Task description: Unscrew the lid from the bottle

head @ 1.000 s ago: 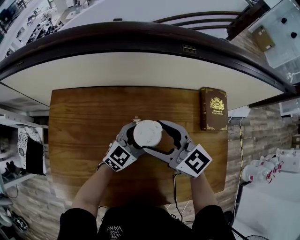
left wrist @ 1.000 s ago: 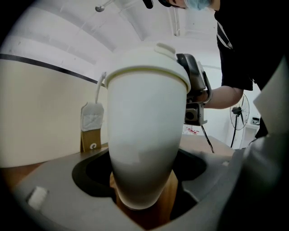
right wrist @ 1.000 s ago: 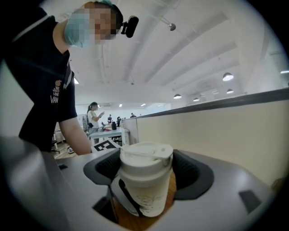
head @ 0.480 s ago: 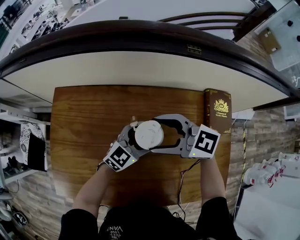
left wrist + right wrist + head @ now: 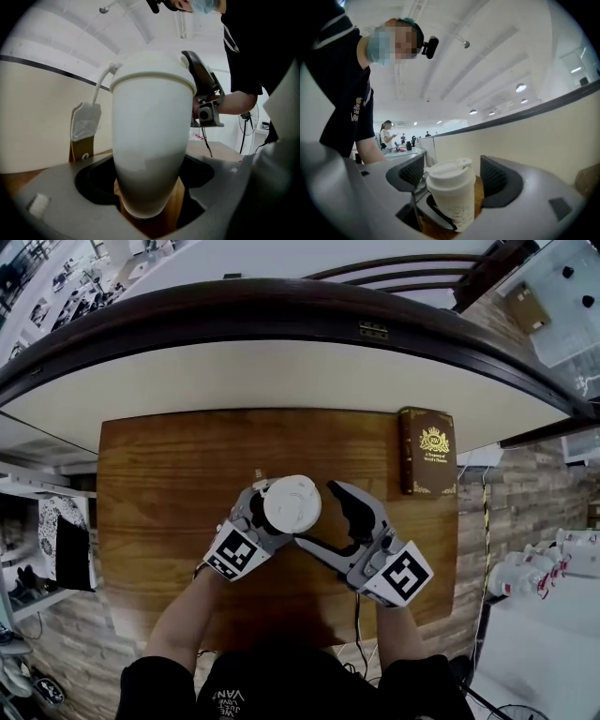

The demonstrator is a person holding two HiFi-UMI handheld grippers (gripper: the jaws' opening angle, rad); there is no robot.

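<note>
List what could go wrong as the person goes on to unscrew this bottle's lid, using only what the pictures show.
1. The right gripper is open, with its fingers on either side of the lid and not touching it. Closing off-centre could shove or tilt the bottle.
2. The left gripper is shut low on the bottle's tapered body. A hard twist might turn the whole bottle in that grip rather than loosen the lid.

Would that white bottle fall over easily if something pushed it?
Probably yes: the bottle is tall and narrows toward its base, so a push near the lid could tip it. Its smooth wall looks slippery, too.
</note>
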